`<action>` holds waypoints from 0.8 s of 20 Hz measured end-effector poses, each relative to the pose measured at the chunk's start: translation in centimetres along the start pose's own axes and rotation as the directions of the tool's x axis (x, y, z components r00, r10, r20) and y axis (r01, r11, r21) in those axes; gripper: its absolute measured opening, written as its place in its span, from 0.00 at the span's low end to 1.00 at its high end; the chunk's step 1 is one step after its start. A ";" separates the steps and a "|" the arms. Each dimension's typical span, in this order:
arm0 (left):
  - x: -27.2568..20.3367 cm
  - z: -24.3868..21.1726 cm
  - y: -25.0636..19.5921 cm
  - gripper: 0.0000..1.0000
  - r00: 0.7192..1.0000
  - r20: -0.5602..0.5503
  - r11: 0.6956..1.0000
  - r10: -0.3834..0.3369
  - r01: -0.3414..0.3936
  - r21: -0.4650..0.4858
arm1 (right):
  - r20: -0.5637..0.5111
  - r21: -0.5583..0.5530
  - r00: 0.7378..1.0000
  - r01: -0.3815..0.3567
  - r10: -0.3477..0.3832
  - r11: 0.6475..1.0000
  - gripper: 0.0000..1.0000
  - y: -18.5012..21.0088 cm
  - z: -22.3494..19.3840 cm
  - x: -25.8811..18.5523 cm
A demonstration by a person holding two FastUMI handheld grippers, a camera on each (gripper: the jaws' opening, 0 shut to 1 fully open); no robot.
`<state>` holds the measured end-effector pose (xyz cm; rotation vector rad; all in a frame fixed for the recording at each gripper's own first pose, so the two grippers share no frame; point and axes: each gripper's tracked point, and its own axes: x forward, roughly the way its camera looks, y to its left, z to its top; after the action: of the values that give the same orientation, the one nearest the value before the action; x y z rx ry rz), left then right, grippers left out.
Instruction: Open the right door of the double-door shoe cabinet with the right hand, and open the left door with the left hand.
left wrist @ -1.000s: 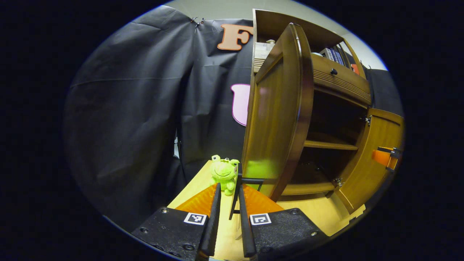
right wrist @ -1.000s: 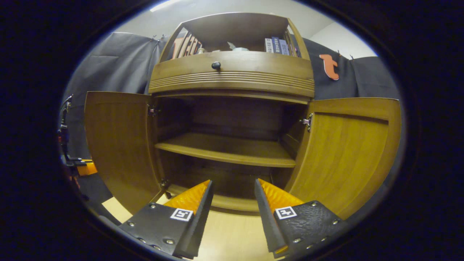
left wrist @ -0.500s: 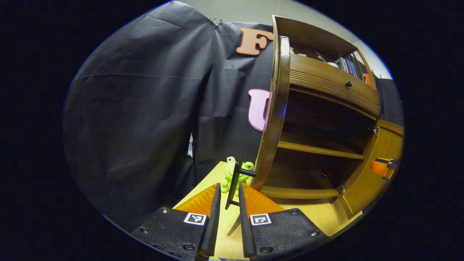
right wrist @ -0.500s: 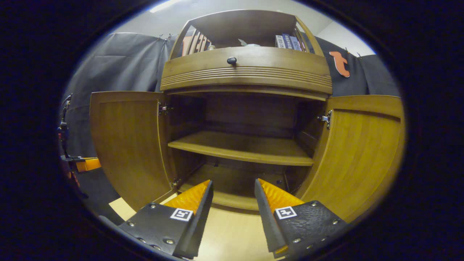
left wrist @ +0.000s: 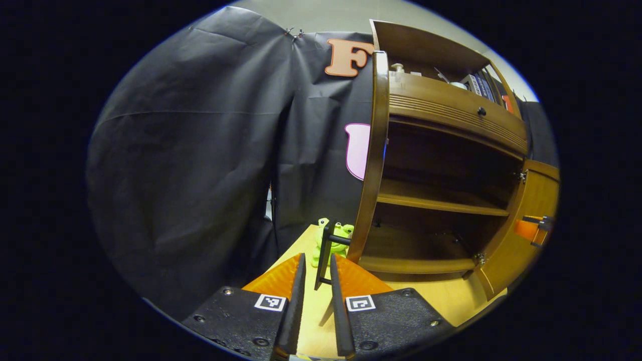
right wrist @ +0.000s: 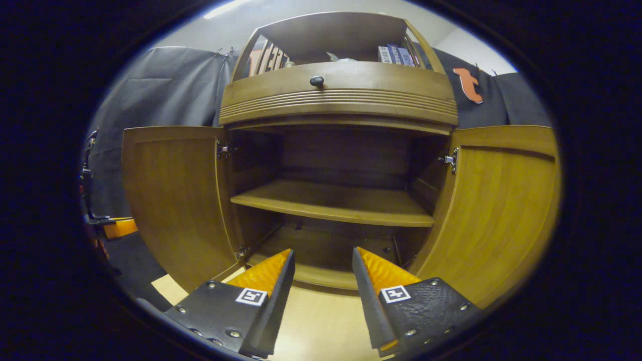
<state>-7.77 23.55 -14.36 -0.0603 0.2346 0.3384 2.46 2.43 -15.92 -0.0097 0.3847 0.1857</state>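
The left door (left wrist: 373, 160) of the shoe cabinet (right wrist: 338, 95) stands swung wide, edge-on in the left gripper view, and in the right gripper view its inner face (right wrist: 175, 200) angles out from the cabinet's left side. It is a rigid wooden panel on metal hinges (right wrist: 223, 149), so it probably swings in a fixed arc about them and does not flex; it looks fairly weighty, and the varnished wood is likely slick. The place to take hold is the slim black bar handle (left wrist: 326, 250) on its outer face, near the free edge, where leverage about the hinges is greatest.

The left hand-held gripper (left wrist: 314, 281) has its fingers nearly together on either side of that handle. Whether both fingers truly press on the bar I cannot tell, as narrow gaps seem to show beside it.

The right door (right wrist: 501, 210) stands open at the cabinet's right side, its own hinge (right wrist: 449, 159) showing at the top. The right hand-held gripper (right wrist: 321, 281) sits before the cabinet's open middle with its fingers apart, holding nothing.

Inside the cabinet a bare shelf (right wrist: 331, 203) crosses the cavity. Above the doors runs a drawer with a dark knob (right wrist: 316, 80), and books (right wrist: 393, 54) stand on top. A green frog toy (left wrist: 337, 235) sits on the bench (left wrist: 311, 321) just behind the handle, left of the cabinet.
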 end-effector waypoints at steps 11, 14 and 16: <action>-0.5 0.2 -0.3 0.30 1.000 0.008 1.000 0.011 -0.011 0.019 | 0.008 -0.014 1.000 -0.015 0.015 1.000 0.74 -0.2 -0.1 -0.3; -0.8 0.4 -0.7 0.30 1.000 0.015 1.000 0.013 -0.013 0.016 | 0.030 -0.009 0.999 0.014 -0.013 1.000 0.98 -1.4 0.4 -0.8; -1.2 0.6 -1.4 0.30 1.000 0.028 1.000 0.000 -0.001 0.015 | 0.033 -0.002 0.999 0.020 -0.020 1.000 0.98 -1.9 0.6 -0.7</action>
<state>-8.30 21.94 -13.49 -0.0409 0.2089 0.3376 2.39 0.50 -15.19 -0.0130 0.3511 0.1660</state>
